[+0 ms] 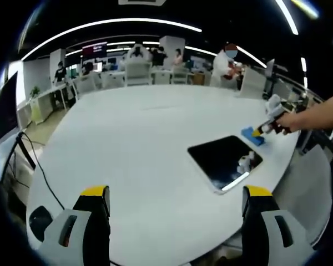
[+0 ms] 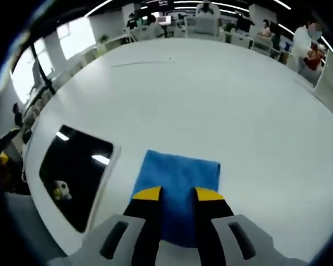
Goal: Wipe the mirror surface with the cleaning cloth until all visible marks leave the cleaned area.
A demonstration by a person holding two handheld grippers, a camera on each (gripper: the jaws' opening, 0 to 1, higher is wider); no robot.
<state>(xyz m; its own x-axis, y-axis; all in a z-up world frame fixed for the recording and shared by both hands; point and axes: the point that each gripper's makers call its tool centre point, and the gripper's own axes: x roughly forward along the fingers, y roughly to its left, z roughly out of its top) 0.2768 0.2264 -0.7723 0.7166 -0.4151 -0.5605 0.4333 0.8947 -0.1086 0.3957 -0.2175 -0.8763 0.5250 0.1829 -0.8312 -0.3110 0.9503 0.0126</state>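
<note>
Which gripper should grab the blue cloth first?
The right gripper: its jaws sit over the blue cloth beside the mirror. The left gripper hangs open, farther away.

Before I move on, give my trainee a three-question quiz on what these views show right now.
1. True or false: the blue cloth lies on the mirror.
2. Which claw is over the cloth: A) left claw, B) right claw?
3. Fill in: the mirror lies flat on the white ____.

Key: 1 false, the cloth lies on the table beside the mirror. 2 B, its jaws are over the cloth with a gap between them; whether they grip it is unclear. 3 table.
</note>
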